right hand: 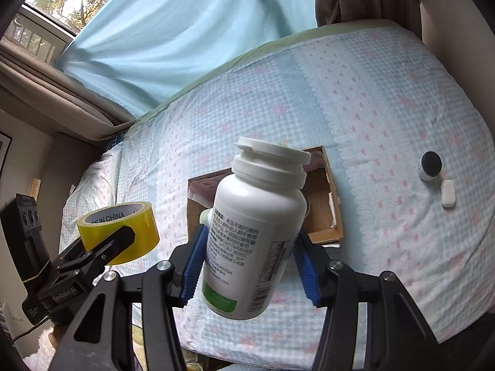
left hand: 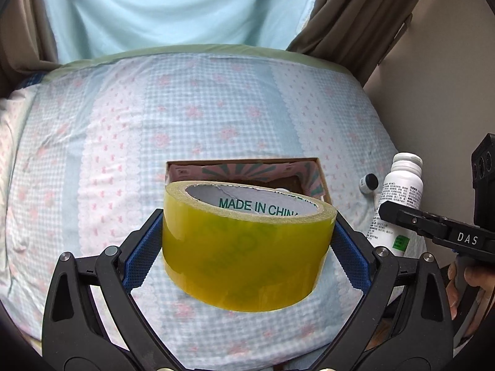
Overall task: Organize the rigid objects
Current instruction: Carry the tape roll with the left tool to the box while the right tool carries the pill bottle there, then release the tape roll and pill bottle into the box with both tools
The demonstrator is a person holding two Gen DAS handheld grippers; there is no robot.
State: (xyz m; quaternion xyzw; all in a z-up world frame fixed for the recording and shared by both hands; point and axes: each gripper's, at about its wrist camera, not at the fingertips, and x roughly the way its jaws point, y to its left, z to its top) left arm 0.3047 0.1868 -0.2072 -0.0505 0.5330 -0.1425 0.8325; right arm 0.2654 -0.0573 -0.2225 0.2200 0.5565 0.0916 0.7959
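My left gripper (left hand: 247, 235) is shut on a yellow tape roll (left hand: 247, 247), held in the air over the bed with its blue pads (left hand: 140, 256) pressed to both sides. The same tape roll (right hand: 119, 232) shows at the left of the right wrist view. My right gripper (right hand: 250, 253) is shut on a white pill bottle (right hand: 253, 235), tilted, cap up. That bottle (left hand: 399, 191) also shows at the right of the left wrist view. An open cardboard box (right hand: 324, 204) lies on the bed beyond both grippers; the box (left hand: 247, 173) is partly hidden behind the tape.
A small dark-capped jar (right hand: 429, 166) and a small white case (right hand: 448, 193) lie on the checked bedsheet (right hand: 371, 92) to the right of the box. A pale blue curtain (left hand: 173, 6) hangs past the far edge. A wall (left hand: 433, 92) runs along the right side.
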